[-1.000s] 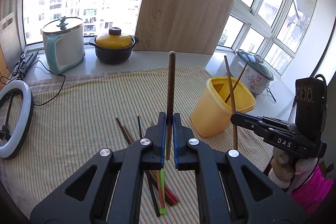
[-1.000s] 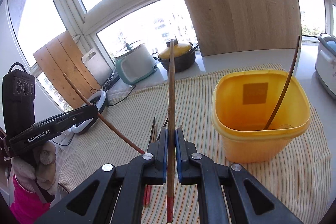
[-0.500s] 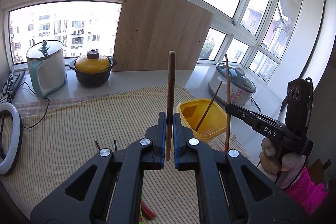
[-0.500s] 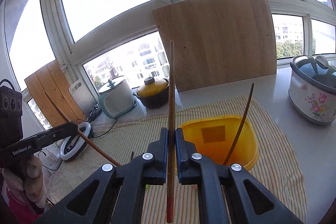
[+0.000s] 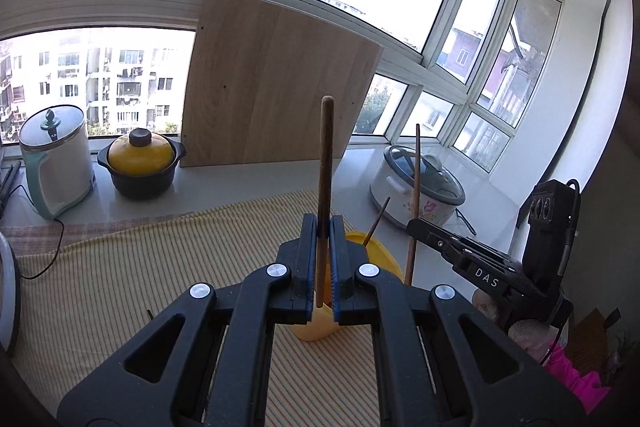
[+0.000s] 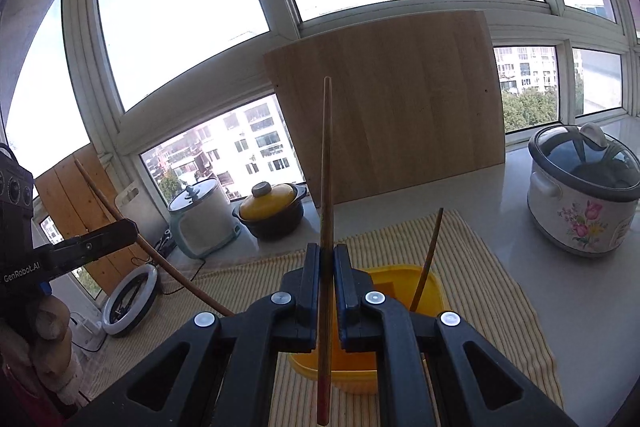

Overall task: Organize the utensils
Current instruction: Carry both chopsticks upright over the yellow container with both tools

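Observation:
My left gripper (image 5: 323, 223) is shut on a brown chopstick (image 5: 325, 163) held upright above the yellow container (image 5: 380, 259). My right gripper (image 6: 327, 255) is shut on a thin chopstick (image 6: 326, 155) with a red lower end, also upright over the yellow container (image 6: 404, 279). One brown chopstick (image 6: 430, 251) leans inside the container. The right gripper (image 5: 416, 227) shows in the left wrist view with its chopstick (image 5: 415, 171). The left gripper (image 6: 132, 227) shows at the left of the right wrist view.
A striped cloth (image 5: 140, 267) covers the counter. A wooden board (image 5: 272, 87) leans on the window. A yellow-lidded pot (image 5: 140, 163), a kettle (image 5: 56, 159) and a floral cooker (image 6: 584, 195) stand along the sill. A ring light (image 6: 128, 291) lies at left.
Both grippers have risen and moved over the yellow container with their chopsticks. The loose chopsticks on the cloth have dropped out of sight.

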`<control>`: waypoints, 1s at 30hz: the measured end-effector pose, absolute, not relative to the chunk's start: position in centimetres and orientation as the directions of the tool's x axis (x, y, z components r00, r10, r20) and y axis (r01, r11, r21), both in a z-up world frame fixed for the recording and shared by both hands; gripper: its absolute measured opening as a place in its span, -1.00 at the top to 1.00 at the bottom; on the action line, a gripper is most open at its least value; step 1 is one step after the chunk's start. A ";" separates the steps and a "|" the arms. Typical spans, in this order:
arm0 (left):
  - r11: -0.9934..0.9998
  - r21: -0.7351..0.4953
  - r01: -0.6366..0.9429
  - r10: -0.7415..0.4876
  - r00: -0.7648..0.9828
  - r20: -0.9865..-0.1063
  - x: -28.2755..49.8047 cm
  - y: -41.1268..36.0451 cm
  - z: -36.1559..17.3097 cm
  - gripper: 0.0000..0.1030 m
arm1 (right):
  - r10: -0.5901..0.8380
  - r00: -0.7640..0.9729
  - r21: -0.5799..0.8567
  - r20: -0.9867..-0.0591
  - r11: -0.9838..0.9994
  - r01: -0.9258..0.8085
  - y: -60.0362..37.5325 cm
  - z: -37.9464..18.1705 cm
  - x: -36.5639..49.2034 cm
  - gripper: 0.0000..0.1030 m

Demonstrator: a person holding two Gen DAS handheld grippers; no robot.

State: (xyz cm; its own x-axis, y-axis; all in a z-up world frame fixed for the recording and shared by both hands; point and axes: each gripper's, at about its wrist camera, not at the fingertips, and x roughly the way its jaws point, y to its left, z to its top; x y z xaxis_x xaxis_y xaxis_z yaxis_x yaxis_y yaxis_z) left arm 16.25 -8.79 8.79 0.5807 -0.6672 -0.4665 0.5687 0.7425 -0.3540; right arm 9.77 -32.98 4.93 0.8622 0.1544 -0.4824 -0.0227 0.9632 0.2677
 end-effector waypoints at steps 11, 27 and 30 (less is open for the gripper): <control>0.748 -0.327 0.577 -0.656 0.570 -0.496 17.7 -12.6 8.2 0.93 | 0.102 0.886 0.265 -0.452 0.964 0.024 -34.8 5.5 11.0 0.91; 0.765 -0.304 0.567 -0.624 0.540 -0.564 18.8 -15.8 5.3 0.93 | 0.011 0.875 0.221 -0.483 0.969 0.111 -36.3 2.3 14.1 0.91; 0.770 -0.297 0.564 -0.615 0.535 -0.578 19.0 -16.2 4.6 0.93 | 0.017 0.868 0.217 -0.497 0.970 0.105 -36.0 1.5 14.0 0.91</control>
State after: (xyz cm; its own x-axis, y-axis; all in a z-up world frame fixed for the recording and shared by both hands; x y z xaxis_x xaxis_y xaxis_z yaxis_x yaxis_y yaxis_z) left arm 18.97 -16.16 4.62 0.5355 -0.6155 -0.5783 0.5642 0.7702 -0.2974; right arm 13.97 -36.04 1.52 0.8676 0.0173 -0.4970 0.1050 0.9705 0.2171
